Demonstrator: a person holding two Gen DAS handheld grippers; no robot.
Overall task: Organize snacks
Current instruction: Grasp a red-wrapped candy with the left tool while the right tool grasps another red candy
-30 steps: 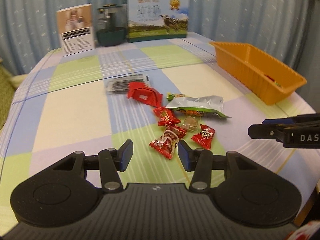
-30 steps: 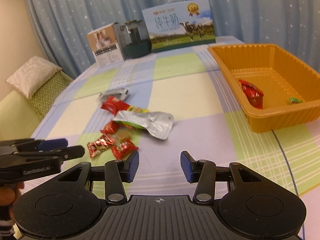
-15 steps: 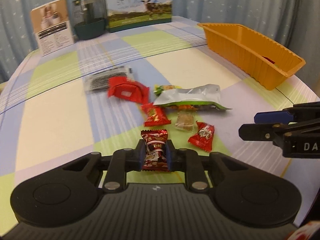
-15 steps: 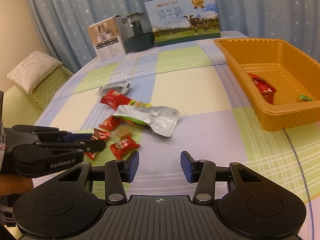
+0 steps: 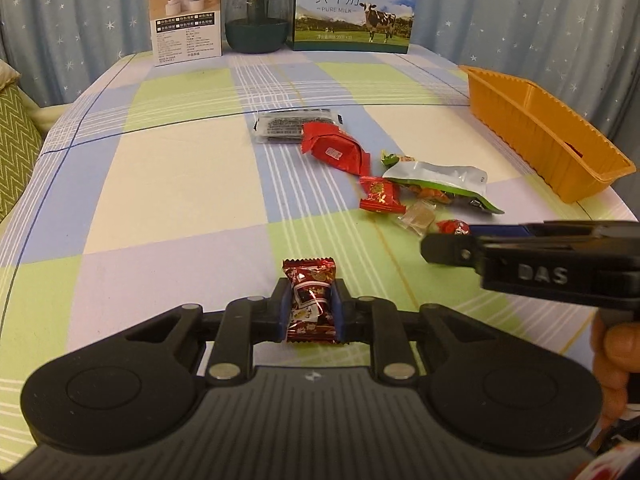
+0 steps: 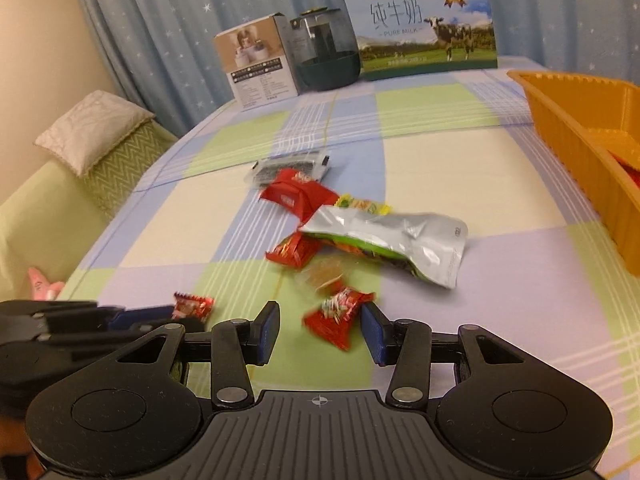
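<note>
My left gripper is shut on a dark red wrapped candy, held upright between the blue pads, near the table's front. In the right wrist view the same candy sticks out of the left gripper at the lower left. My right gripper is open, and a bright red candy lies on the cloth between its fingers, closer to the right pad. The snack pile holds a silver pouch, a red packet, a small red candy and a clear-wrapped sweet. The orange tray stands at the right.
At the table's back stand a milk carton box, a dark glass pot and a small product box. A dark flat packet lies behind the pile. A green sofa with a cushion borders the left. A hand grips the right tool.
The left gripper closed on the dark red candy and drew it back from the pile. The right gripper moved in to the pile, and the bright red candy now lies between its fingers.
</note>
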